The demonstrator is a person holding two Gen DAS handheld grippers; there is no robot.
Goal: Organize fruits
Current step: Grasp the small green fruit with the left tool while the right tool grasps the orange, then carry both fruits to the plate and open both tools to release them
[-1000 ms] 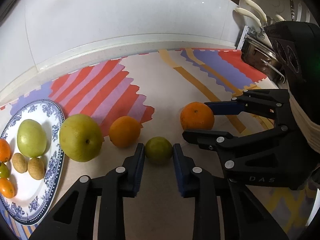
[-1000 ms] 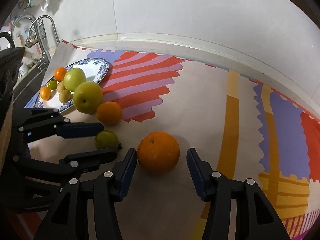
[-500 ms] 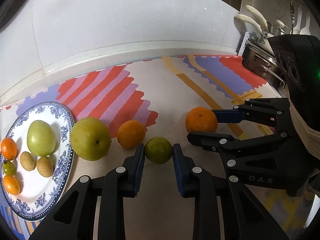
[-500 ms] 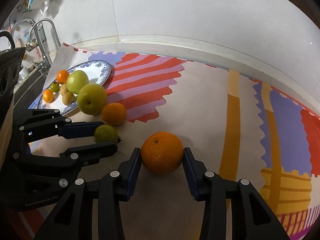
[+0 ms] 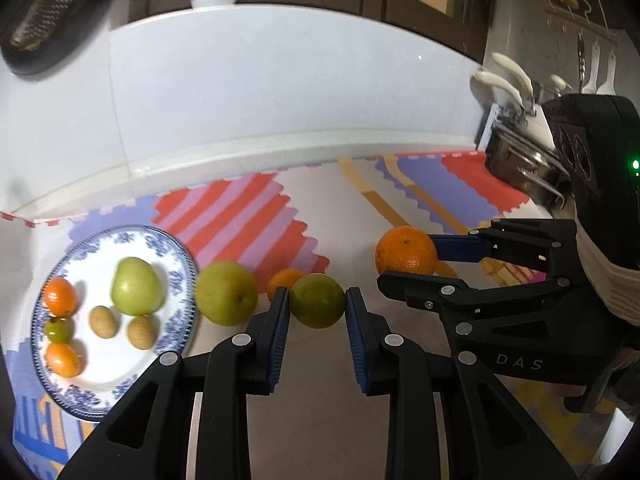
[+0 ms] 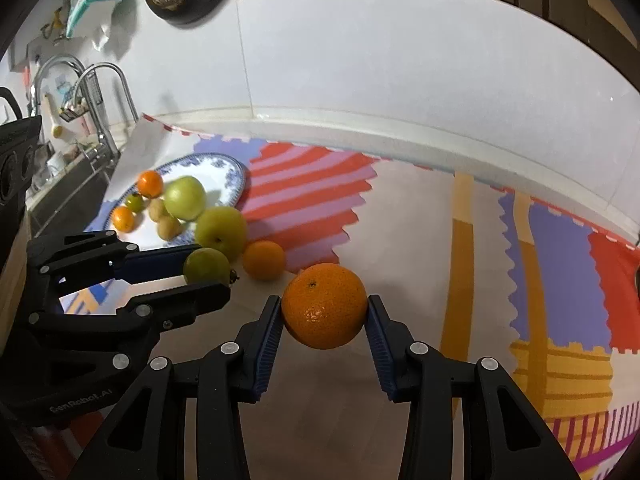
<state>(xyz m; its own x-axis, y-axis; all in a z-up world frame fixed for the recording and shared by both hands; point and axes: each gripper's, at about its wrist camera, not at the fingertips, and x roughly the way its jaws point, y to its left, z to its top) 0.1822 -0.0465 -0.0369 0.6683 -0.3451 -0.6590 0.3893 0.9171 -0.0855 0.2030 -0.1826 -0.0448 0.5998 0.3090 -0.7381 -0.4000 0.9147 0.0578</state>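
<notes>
1. Left wrist view: your left gripper clamps the green citrus, right of the plate.
2. Your right gripper pinches the orange, near the mat.

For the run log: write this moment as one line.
left hand-held gripper: shut on green citrus | right hand-held gripper: shut on large orange | plate: seven fruits | mat: pear, small orange

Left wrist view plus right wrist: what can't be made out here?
- Small orange: left wrist view, half hidden by the left tongs and green citrus.
- Plate: right wrist view, near rim hidden behind the left tongs and big green fruit.
- Whether the large orange in the right tongs clears the mat: underside unseen.
</notes>
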